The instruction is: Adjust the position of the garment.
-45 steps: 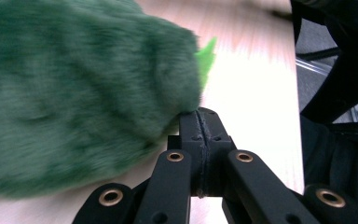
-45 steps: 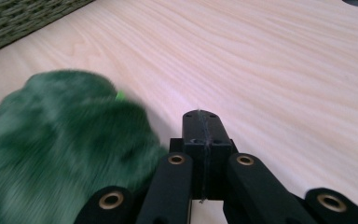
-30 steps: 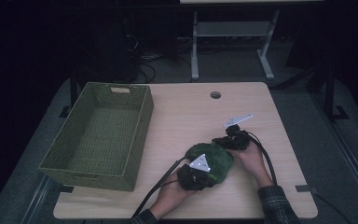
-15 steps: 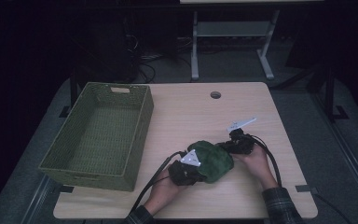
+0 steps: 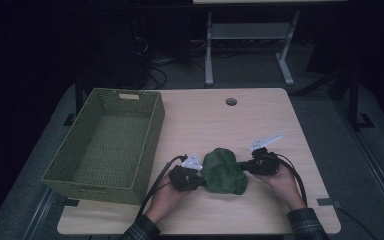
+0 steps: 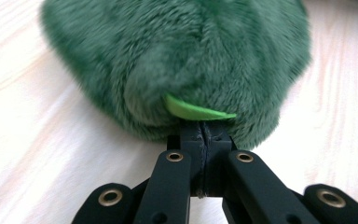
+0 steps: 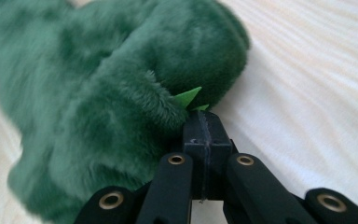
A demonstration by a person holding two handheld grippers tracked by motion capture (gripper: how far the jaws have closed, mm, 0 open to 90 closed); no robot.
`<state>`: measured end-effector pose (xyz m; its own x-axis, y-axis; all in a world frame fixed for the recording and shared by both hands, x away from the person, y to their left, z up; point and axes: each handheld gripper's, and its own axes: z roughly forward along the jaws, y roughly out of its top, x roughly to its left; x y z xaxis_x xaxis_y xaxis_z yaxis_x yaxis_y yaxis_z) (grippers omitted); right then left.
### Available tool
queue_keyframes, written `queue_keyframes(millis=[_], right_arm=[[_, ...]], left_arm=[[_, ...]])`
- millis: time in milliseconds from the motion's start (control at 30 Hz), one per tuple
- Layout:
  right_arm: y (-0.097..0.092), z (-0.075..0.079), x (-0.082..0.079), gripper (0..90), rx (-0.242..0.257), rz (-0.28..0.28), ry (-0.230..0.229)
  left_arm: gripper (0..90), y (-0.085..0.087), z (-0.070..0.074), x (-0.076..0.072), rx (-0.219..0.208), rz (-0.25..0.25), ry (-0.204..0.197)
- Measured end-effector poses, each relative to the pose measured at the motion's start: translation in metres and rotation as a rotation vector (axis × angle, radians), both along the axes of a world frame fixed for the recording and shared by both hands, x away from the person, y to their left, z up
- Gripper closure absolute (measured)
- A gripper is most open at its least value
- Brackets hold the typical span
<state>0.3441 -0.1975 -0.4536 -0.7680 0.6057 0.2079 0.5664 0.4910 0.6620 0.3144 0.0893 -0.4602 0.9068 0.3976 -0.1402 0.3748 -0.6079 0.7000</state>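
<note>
A green plush toy (image 5: 223, 171) is lying at the lower middle of the high view on the surface (image 5: 260, 125), right of the woven basket (image 5: 107, 145). The left claw (image 5: 195, 176) and right claw (image 5: 247, 166) are each pinching shut on a thin light-green tab (image 6: 198, 110) at its edge. Such slight holds are likely slipping off if the toy is lifted, and opposed pulling is risking a torn seam.

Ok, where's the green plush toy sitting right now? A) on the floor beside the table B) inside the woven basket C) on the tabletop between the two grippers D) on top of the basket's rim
C: the green plush toy lies on the table, with the left gripper and the right gripper at its two sides, apart from the basket.
</note>
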Motion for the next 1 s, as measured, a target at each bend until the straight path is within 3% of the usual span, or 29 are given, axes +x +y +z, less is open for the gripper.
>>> queue_keyframes(millis=[233, 300, 467, 567, 667, 1000], right_arm=[[-0.001, 0.0, -0.018, 89.8, -0.021, 0.021, -0.007], [-0.004, 0.0, -0.021, 88.6, -0.026, 0.014, -0.032], [-0.015, 0.0, -0.027, 74.3, -0.026, -0.056, -0.039], [-0.025, 0.0, -0.032, 64.7, -0.032, -0.09, -0.086], [-0.033, -0.005, -0.038, 56.2, -0.051, -0.121, -0.089], [-0.057, -0.019, -0.059, 32.7, -0.092, -0.219, -0.146]], left_arm=[[89.0, 0.008, -0.001, 0.007, 0.01, 0.026, -0.003], [89.0, 0.008, -0.001, 0.006, 0.01, 0.026, -0.004], [86.9, 0.014, 0.006, 0.006, 0.006, 0.021, -0.006], [83.7, 0.019, 0.013, 0.005, 0.006, 0.014, -0.007], [80.2, 0.022, 0.019, 0.003, -0.001, 0.013, -0.009], [52.7, 0.022, 0.04, 0.001, 0.032, -0.01, -0.055]])
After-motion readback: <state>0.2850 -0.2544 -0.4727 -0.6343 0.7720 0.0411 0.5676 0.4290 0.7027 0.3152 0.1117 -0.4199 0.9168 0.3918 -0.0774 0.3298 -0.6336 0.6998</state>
